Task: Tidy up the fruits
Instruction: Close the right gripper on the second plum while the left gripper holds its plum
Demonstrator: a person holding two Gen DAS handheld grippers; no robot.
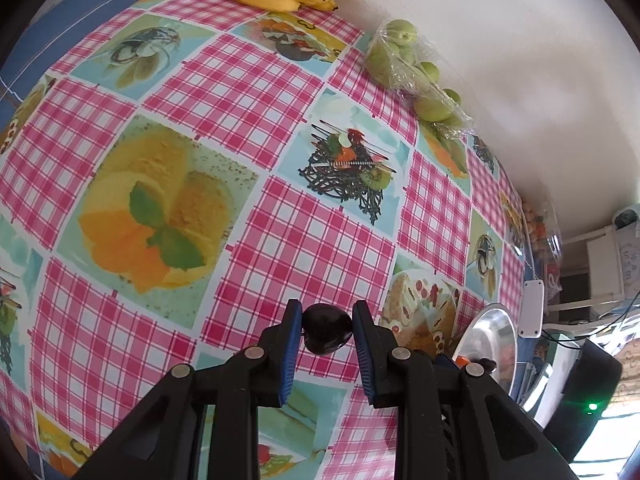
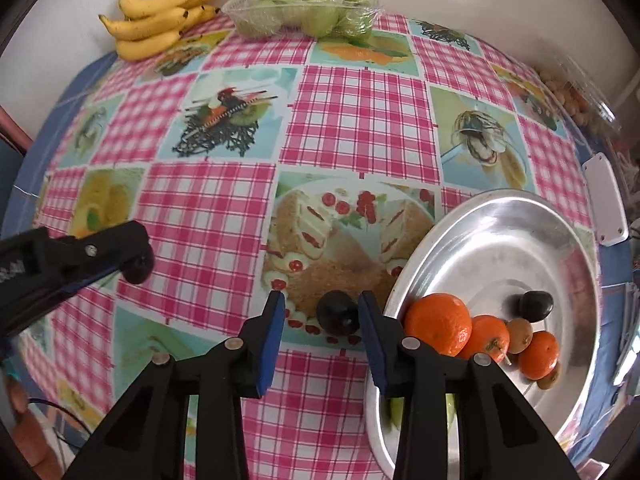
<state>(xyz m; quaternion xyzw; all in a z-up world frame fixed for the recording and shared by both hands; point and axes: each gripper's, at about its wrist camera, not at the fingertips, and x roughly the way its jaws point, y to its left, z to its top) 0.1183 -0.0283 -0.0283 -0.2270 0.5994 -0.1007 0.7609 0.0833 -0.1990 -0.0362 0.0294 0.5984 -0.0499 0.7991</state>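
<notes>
My left gripper (image 1: 327, 329) is shut on a small dark round fruit (image 1: 326, 332) and holds it above the checked tablecloth (image 1: 240, 92). The right wrist view shows that same gripper (image 2: 138, 266) at the left, with its dark fruit (image 2: 140, 270) at the tips. My right gripper (image 2: 322, 312) points down at a second dark fruit (image 2: 337, 314) lying on the cloth. That fruit sits between the blue pads (image 2: 276, 320), against the right pad, with a gap to the left one. Just right of it is a metal plate (image 2: 500, 220) holding oranges (image 2: 438, 322), small brown fruits (image 2: 519, 330) and a dark fruit (image 2: 536, 306).
Bananas (image 2: 156, 20) and a clear tray of green fruits (image 2: 304, 12) lie at the far edge by the wall. A clear box of small fruits (image 2: 576, 100) and a white device (image 2: 605, 200) sit at the right edge. The left wrist view shows the plate (image 1: 494, 332) at the lower right.
</notes>
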